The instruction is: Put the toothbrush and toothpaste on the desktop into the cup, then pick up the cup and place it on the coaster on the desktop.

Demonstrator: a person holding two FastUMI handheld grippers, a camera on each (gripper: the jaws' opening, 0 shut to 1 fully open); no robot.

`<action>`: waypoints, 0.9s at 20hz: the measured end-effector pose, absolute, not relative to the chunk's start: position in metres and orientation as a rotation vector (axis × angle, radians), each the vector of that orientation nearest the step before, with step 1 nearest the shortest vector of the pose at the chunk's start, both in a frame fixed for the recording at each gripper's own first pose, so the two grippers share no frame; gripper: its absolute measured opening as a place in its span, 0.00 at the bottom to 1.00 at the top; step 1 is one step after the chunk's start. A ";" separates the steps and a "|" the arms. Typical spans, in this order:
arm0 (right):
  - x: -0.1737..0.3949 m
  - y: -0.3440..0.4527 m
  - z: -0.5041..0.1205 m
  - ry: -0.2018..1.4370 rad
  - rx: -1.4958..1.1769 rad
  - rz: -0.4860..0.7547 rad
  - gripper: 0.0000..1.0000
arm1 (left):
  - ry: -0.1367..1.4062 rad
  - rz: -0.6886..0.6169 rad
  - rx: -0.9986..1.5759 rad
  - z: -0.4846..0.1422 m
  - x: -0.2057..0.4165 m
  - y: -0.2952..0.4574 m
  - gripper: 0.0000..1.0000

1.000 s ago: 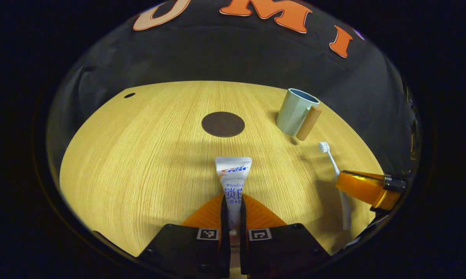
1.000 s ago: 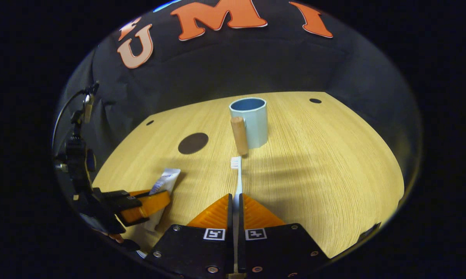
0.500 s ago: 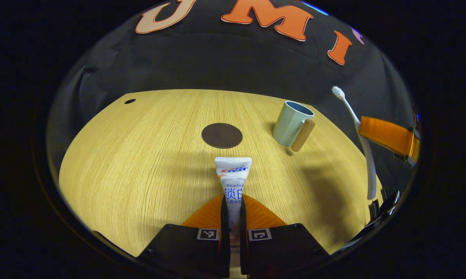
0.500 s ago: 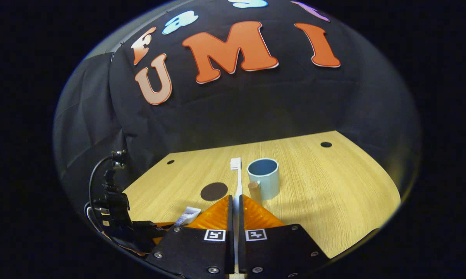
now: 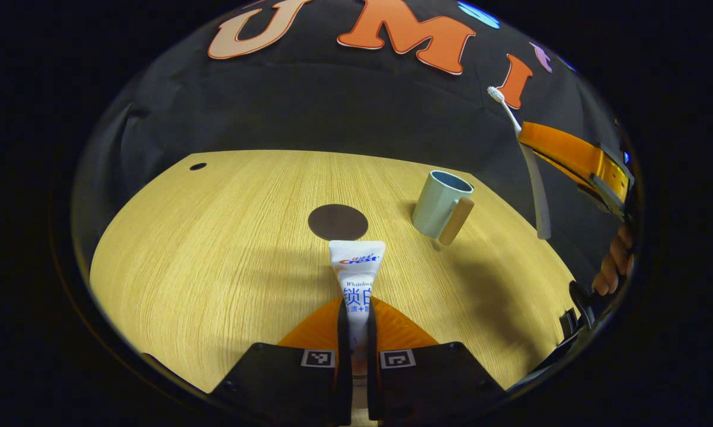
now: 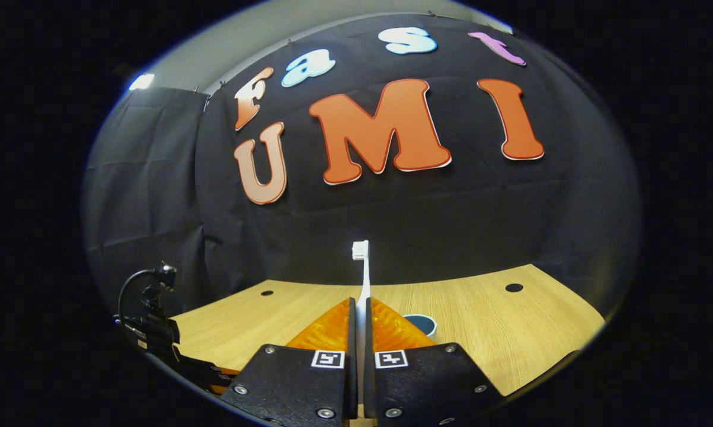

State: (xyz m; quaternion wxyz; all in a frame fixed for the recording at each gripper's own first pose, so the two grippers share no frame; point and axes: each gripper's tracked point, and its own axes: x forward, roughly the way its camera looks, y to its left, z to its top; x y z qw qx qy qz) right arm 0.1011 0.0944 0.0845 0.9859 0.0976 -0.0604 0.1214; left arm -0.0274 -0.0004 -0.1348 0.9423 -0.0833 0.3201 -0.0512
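My left gripper (image 5: pixel 356 308) is shut on the white toothpaste tube (image 5: pixel 357 274), which points forward just above the wooden desktop (image 5: pixel 214 249). Beyond the tube lies the round dark coaster (image 5: pixel 338 222). The pale blue cup (image 5: pixel 441 202) with a wooden handle stands upright to the coaster's right. My right gripper (image 6: pixel 361 308) is shut on the white toothbrush (image 6: pixel 363 273), bristles up. In the left gripper view the right gripper (image 5: pixel 569 155) holds the toothbrush (image 5: pixel 525 160) high in the air, to the right of the cup. The cup's rim (image 6: pixel 422 323) peeks out behind the right fingers.
Small round holes (image 5: pixel 198 166) (image 6: pixel 514 287) sit near the desktop's far corners. A hand (image 5: pixel 614 264) shows at the right edge of the left gripper view. The left gripper's body and cable (image 6: pixel 154 326) appear at the lower left of the right gripper view.
The right gripper has lifted the toothbrush off the desktop and raised it high, tilting upward. The left gripper has risen slightly with the toothpaste still held.
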 end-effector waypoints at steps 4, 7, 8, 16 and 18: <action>0.112 0.086 0.104 -0.234 0.248 0.254 0.04 | 0.618 -0.104 -0.179 -0.130 -0.025 0.005 0.13; 0.121 0.078 0.126 -0.341 0.285 0.269 0.04 | 0.605 -0.086 -0.180 -0.128 -0.023 0.011 0.13; 0.126 0.074 0.130 -0.358 0.293 0.262 0.04 | 0.604 -0.080 -0.190 -0.128 -0.023 0.012 0.13; 0.172 0.055 0.115 -0.408 0.303 0.239 0.04 | 0.568 -0.057 -0.187 -0.122 -0.022 0.015 0.13; 0.182 0.055 0.108 -0.408 0.299 0.238 0.04 | 0.556 -0.054 -0.184 -0.115 -0.025 0.017 0.13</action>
